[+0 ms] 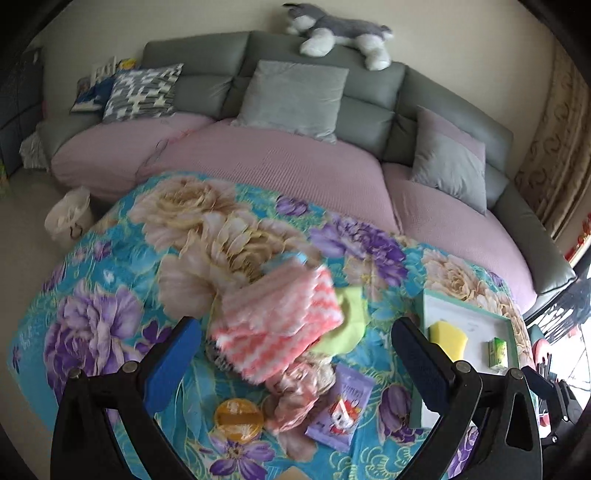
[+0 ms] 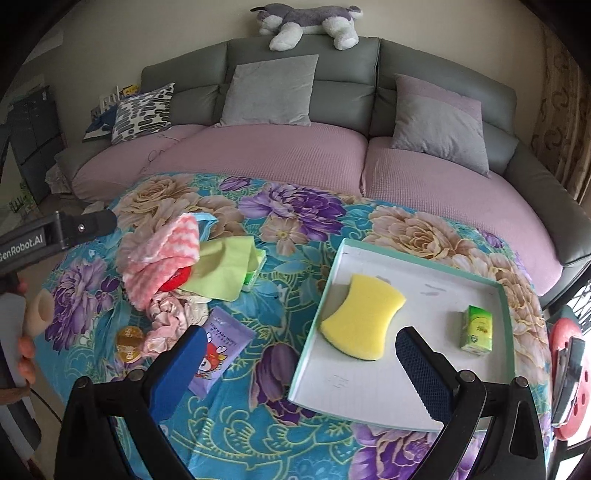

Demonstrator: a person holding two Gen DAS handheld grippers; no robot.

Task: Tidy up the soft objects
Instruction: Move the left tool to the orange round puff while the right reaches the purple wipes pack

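A pink-and-white striped fluffy cloth (image 1: 280, 317) (image 2: 162, 254) lies heaped on the floral table cover over a light green cloth (image 1: 351, 321) (image 2: 225, 266), a red item (image 2: 179, 278) and a crumpled pink satin cloth (image 1: 299, 387) (image 2: 170, 317). A white tray with a green rim (image 2: 417, 258) (image 1: 465, 310) holds a yellow sponge (image 2: 364, 317) (image 1: 447, 338) and a green tissue pack (image 2: 476, 330) (image 1: 498, 352). My left gripper (image 1: 295, 365) is open just before the cloth heap. My right gripper (image 2: 301, 373) is open above the tray's near left edge.
A purple wipes packet (image 2: 218, 350) (image 1: 341, 406) and a round amber tin (image 1: 238, 419) (image 2: 129, 343) lie near the heap. A second green pack (image 2: 255, 271) sits beside the green cloth. A grey sofa (image 2: 332, 99) with cushions and a plush dog (image 2: 306, 22) stands behind.
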